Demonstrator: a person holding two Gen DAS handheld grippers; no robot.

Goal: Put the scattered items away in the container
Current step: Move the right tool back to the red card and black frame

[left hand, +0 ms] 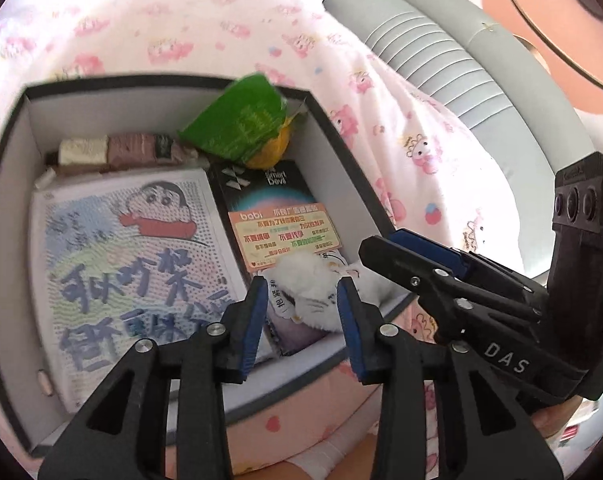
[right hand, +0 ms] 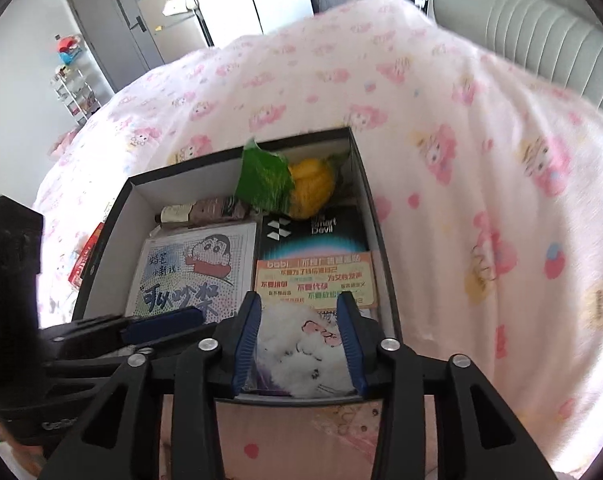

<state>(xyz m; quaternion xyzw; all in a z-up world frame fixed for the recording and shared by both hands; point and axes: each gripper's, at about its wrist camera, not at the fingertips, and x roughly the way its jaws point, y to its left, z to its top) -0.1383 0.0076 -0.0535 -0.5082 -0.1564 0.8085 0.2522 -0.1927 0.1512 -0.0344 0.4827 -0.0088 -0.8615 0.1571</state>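
Box, black w/ white lining, sits on pink cartoon bedsheet, centre of both views. Contents: cartoon pegboard picture lower left, black carton w/ orange card centre, yellow plush w/ green wrapper top, wrapped bars upper left. White fluffy toy lies at box's near right corner, bottom centre in right wrist view.

Right gripper: jaws apart, flanking white toy; pads look close to its fur but not pressing — contact can't be confirmed. Left gripper: jaws apart, nothing held, hovering over same corner.

Judgement: late stage, likely final placement; toy appears deposited. One red item shows outside box at left of right wrist view, partly hidden — possibly outstanding.

Next move calls for: lifting right gripper straight clear w/o snagging fur, then checking the red item.
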